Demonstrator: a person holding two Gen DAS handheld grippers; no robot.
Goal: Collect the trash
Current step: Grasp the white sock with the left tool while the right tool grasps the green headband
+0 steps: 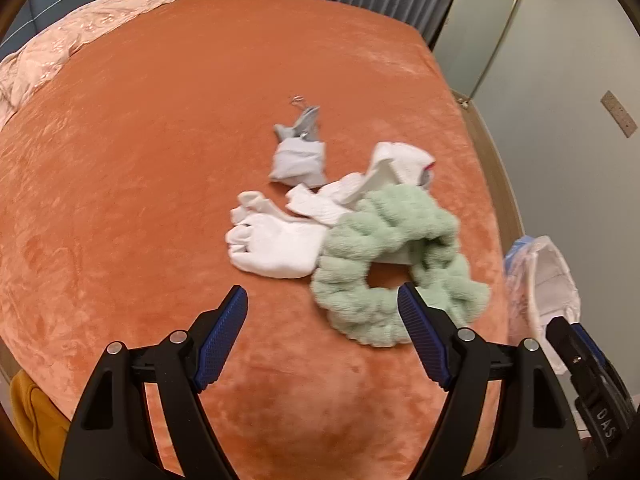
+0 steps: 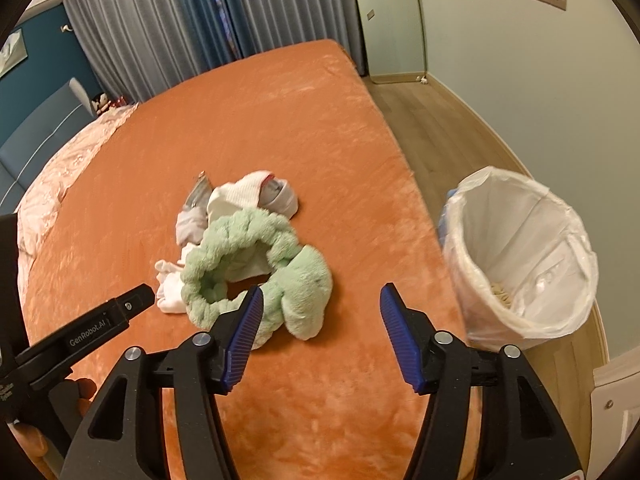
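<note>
A pile lies on the orange bed: a fluffy green headband [image 1: 384, 256] [image 2: 256, 268], white socks [image 1: 276, 244] [image 2: 170, 292], a white cloth [image 1: 396, 168] [image 2: 248, 196] and a small grey pouch with a metal clip [image 1: 300, 156] [image 2: 192, 216]. A lined trash bin [image 2: 520, 256] [image 1: 540, 292] stands on the floor beside the bed's right edge. My left gripper [image 1: 322, 300] is open and empty just short of the headband. My right gripper [image 2: 322, 300] is open and empty, between headband and bin.
The orange bedspread [image 1: 200, 120] covers the bed. A pink quilt [image 1: 48, 52] lies bunched at the far left. Grey curtains [image 2: 160, 28] hang behind. Wooden floor [image 2: 432, 132] runs along the bed's right side by the wall.
</note>
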